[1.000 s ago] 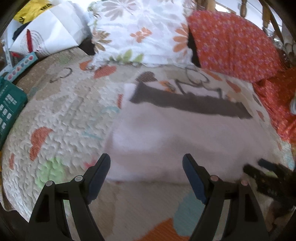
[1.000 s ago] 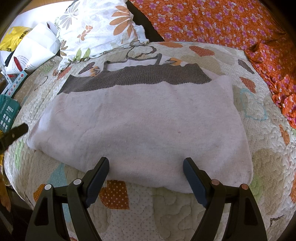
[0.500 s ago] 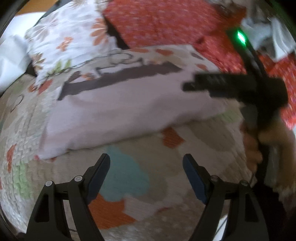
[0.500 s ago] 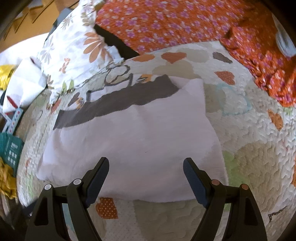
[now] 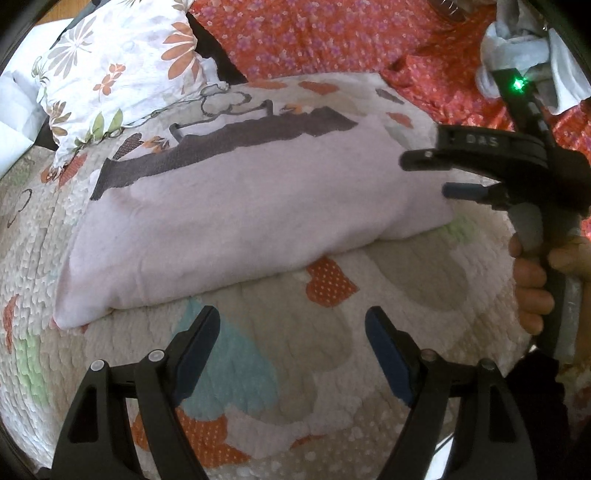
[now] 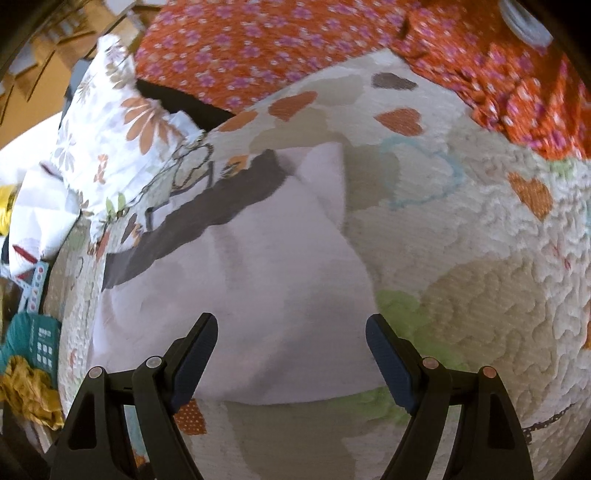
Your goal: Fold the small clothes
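A pale pink garment (image 5: pixel 251 214) with a dark grey band (image 5: pixel 221 147) along its far edge lies flat on the quilted bedspread (image 5: pixel 295 362). It also shows in the right wrist view (image 6: pixel 258 295). My left gripper (image 5: pixel 291 350) is open and empty, above the quilt just in front of the garment's near edge. My right gripper (image 6: pixel 291 354) is open and empty, over the garment's near right corner. In the left wrist view the right gripper (image 5: pixel 443 177) hovers by the garment's right edge, held by a hand (image 5: pixel 532 288).
A floral white pillow (image 5: pixel 122 74) and an orange flowered cushion (image 5: pixel 332 33) lie behind the garment. Orange fabric (image 6: pixel 517 92) lies at the right. A teal box (image 6: pixel 33 339) and yellow cloth (image 6: pixel 26 387) sit at the left bed edge.
The left gripper has swung back and to the right, off the garment to the quilt in front of it. The right gripper has moved to the garment's right corner. Both stayed open.
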`<state>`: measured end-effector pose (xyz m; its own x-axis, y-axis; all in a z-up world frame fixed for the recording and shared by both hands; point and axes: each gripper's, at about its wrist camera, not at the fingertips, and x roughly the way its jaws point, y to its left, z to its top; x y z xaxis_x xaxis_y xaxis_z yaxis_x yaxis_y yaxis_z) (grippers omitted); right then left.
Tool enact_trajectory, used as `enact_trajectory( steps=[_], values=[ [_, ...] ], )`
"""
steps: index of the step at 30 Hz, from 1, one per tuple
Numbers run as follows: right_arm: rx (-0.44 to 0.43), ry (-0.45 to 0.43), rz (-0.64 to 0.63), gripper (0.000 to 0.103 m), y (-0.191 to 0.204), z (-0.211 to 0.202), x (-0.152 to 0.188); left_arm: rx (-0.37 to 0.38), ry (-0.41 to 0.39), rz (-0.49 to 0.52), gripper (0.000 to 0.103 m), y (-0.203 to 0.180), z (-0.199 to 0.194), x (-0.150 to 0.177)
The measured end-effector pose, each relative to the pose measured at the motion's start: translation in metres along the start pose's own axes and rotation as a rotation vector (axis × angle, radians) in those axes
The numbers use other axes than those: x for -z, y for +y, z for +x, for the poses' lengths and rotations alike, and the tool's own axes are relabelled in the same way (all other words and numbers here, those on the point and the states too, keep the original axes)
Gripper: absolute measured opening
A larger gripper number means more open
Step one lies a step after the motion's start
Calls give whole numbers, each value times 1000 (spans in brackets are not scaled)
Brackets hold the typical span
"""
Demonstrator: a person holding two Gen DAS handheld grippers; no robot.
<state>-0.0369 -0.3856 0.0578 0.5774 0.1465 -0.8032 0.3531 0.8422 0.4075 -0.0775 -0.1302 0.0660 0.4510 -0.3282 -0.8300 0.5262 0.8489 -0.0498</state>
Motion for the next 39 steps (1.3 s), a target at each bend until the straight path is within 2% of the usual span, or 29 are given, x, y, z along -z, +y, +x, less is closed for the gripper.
enact_trajectory(
  steps=[8,33,36,39],
  values=[
    [-17,5,77,86,-23,-5,-5,0,18,15,80,-8,11,-6],
    [-23,66,150,88,-38,12,-4,9,66,1,80,-12,32,-18],
    [-16,69,151,89,-38,16,-4,-13,72,2,80,-12,37,-19],
    [-1,63,142,91,-35,19,-5,-66,73,8,80,-11,46,-20]
  ],
)
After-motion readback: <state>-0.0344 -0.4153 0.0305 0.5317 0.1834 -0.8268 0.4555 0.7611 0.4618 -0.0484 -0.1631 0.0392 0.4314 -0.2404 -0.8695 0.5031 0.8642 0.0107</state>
